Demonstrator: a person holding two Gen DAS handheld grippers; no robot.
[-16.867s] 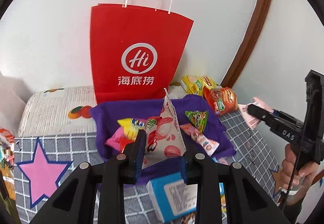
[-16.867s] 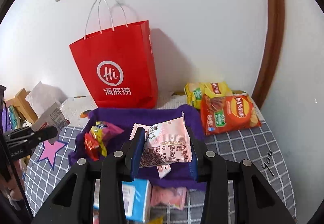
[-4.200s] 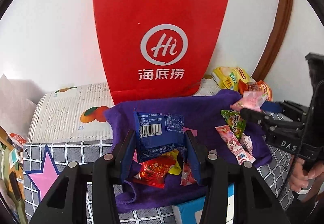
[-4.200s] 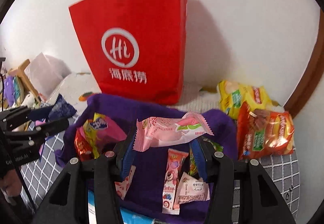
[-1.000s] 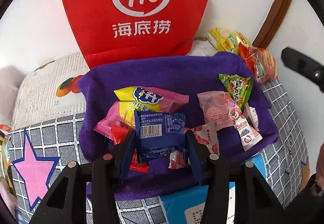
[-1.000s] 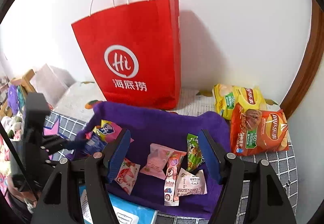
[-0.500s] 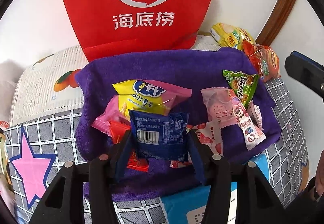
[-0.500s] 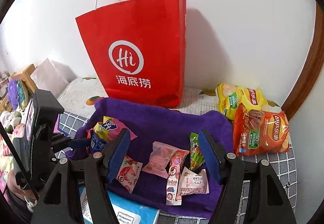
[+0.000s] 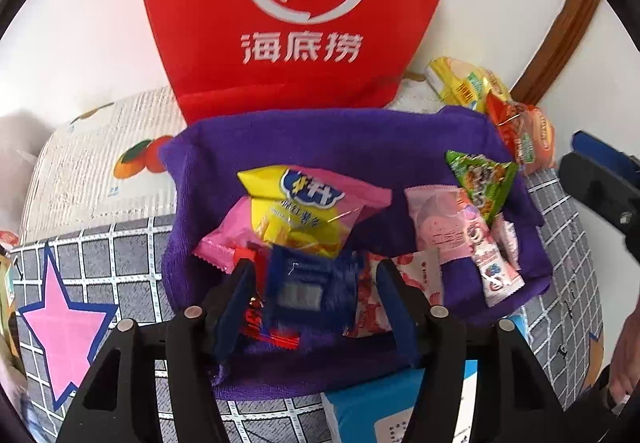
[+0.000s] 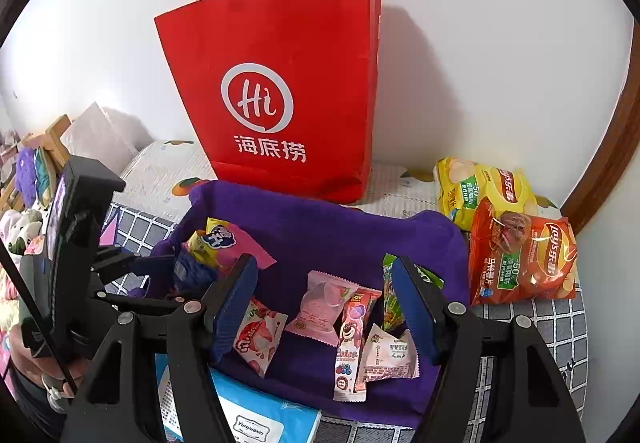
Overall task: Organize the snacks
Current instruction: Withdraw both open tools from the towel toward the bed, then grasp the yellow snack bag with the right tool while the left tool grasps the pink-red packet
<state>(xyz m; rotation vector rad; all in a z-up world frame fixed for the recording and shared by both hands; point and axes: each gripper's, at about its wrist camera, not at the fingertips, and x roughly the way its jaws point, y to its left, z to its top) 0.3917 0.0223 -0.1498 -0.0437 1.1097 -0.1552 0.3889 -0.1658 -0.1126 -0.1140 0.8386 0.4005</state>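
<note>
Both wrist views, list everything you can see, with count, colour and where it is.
paper bag: one, red, upright against wall
cloth: one, purple, in front of bag
chip bags: two, yellow and orange, right of cloth
yellow-pink packet: one, cloth's left part
blue packet: one, blurred, between left jaws
small snacks: several, pink, green, white, cloth's right part
blue pack: one, near edge
left gripper: black, jaws just opening around the packet
right gripper: black, open, over cloth
</note>
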